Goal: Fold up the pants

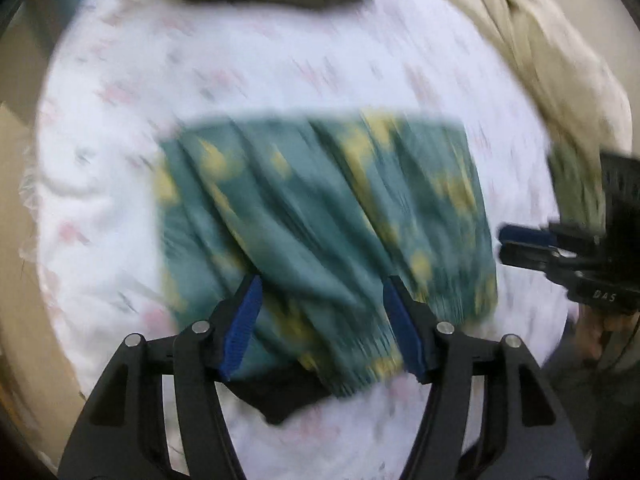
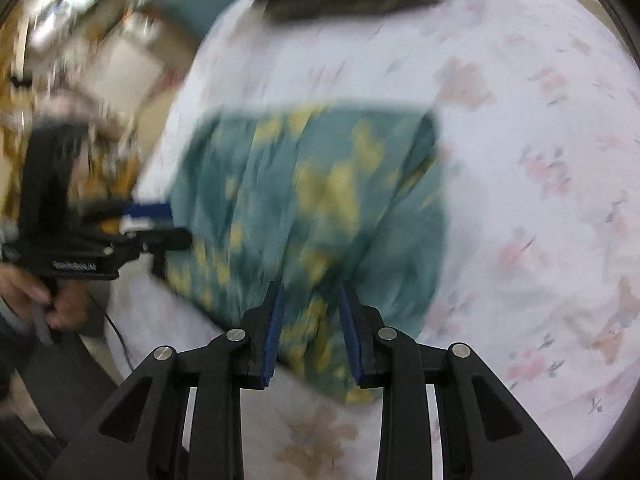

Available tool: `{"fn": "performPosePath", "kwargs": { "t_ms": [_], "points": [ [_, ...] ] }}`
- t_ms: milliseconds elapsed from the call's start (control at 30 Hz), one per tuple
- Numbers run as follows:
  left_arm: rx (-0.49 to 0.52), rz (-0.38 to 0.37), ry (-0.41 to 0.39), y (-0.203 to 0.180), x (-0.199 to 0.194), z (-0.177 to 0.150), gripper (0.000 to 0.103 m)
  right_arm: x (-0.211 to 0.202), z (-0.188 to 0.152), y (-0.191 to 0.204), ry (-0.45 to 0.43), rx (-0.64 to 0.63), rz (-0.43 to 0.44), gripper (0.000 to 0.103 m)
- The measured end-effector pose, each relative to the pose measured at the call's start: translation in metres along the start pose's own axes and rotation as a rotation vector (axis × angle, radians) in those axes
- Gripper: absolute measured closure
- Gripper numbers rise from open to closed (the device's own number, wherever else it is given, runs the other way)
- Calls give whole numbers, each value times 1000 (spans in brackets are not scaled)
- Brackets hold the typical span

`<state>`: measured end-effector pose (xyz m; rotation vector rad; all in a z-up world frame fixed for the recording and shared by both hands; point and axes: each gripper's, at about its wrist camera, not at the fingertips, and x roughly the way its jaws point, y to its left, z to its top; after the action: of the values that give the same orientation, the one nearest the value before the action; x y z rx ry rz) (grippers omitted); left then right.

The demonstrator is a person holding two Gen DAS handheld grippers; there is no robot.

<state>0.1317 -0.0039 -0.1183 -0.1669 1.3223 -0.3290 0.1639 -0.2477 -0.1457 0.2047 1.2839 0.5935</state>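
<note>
The bed sheet (image 1: pixel 280 72), white with a faint pink floral print, carries one pair of pants (image 1: pixel 320 208), teal with yellow blotches, lying at the middle in a roughly rectangular, already partly folded bundle. Judged from its soft ridges and wrinkles, the fabric is light, limp and non-fragile; it will sag and shift when lifted, so take hold at the near hem corners, pinching all layers together. Two grippers are present. The left gripper (image 1: pixel 322 320) stands wide apart over the near edge, holding nothing. The right gripper (image 2: pixel 310 328) is narrower but parted, straddling the near hem; contact cannot be confirmed through motion blur.
</note>
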Motion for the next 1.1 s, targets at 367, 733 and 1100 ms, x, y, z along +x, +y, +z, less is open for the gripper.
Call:
{"fn": "performPosePath", "kwargs": {
  "t_ms": [367, 733, 1100],
  "points": [
    [-253, 7, -131, 75, 20, 53, 49, 18, 65, -60, -127, 273, 80, 66],
    [-168, 126, -91, 64, 26, 69, 100, 22, 71, -63, -106, 160, -46, 100],
    [-145, 250, -152, 47, -2, 61, 75, 8, 67, -54, -72, 127, -223, 80]
  ]
}}
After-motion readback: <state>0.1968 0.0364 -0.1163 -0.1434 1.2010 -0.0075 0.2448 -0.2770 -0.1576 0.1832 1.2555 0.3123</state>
